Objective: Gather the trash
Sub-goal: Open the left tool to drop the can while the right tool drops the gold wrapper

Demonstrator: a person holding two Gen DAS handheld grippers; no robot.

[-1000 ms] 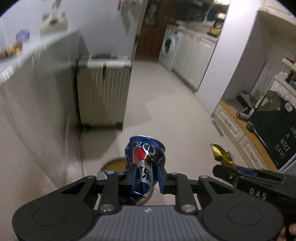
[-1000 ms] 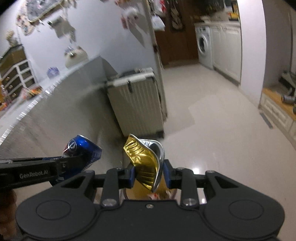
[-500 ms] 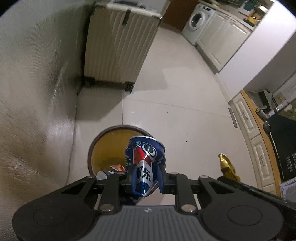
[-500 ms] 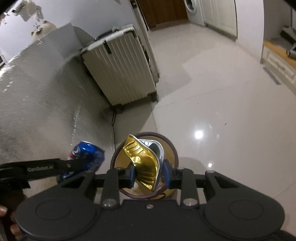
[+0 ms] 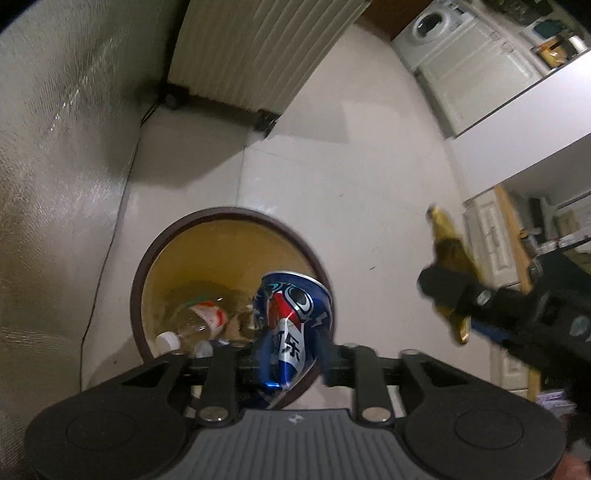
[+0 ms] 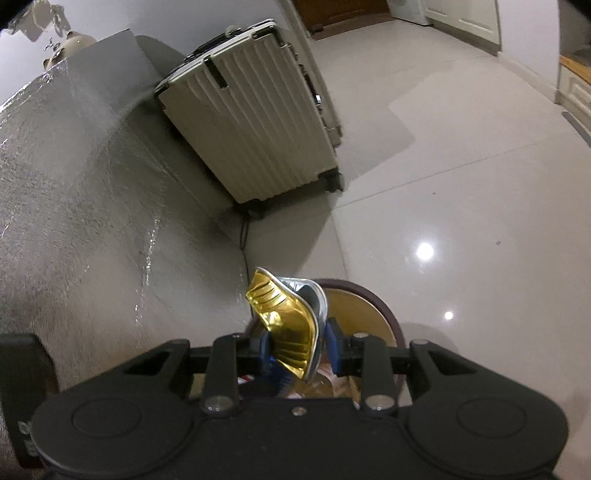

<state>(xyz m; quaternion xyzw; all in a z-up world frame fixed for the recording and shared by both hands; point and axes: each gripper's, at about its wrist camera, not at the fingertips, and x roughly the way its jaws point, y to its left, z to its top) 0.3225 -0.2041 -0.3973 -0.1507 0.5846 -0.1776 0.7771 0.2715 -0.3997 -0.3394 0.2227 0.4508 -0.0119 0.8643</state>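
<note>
A crushed blue cola can (image 5: pixel 291 317) sits between the fingers of my left gripper (image 5: pixel 291 354). Its jaws are opening, with the pads still against the can. The can hangs over the near right part of a round bin (image 5: pixel 229 212) with a brown rim and yellow inside. A plastic bottle (image 5: pixel 199 317) with an orange label lies in the bin. My right gripper (image 6: pixel 295 350) is shut on a crushed gold can (image 6: pixel 288 325) above the bin's rim (image 6: pixel 384 306). In the left wrist view the right gripper (image 5: pixel 461 299) hovers right of the bin, outside its rim.
A cream ribbed suitcase (image 6: pixel 255 122) stands on the pale tiled floor beyond the bin. A silver-grey textured counter side (image 5: pixel 55 147) runs along the left, close to the bin. A thin cable (image 5: pixel 110 240) trails down it. White cabinets and a washing machine (image 5: pixel 432 18) are far back.
Both grippers have dropped and tipped downward, bringing the bin from barely visible to large beneath them. Each still carries its can. The suitcase has slid to the top of both views.
</note>
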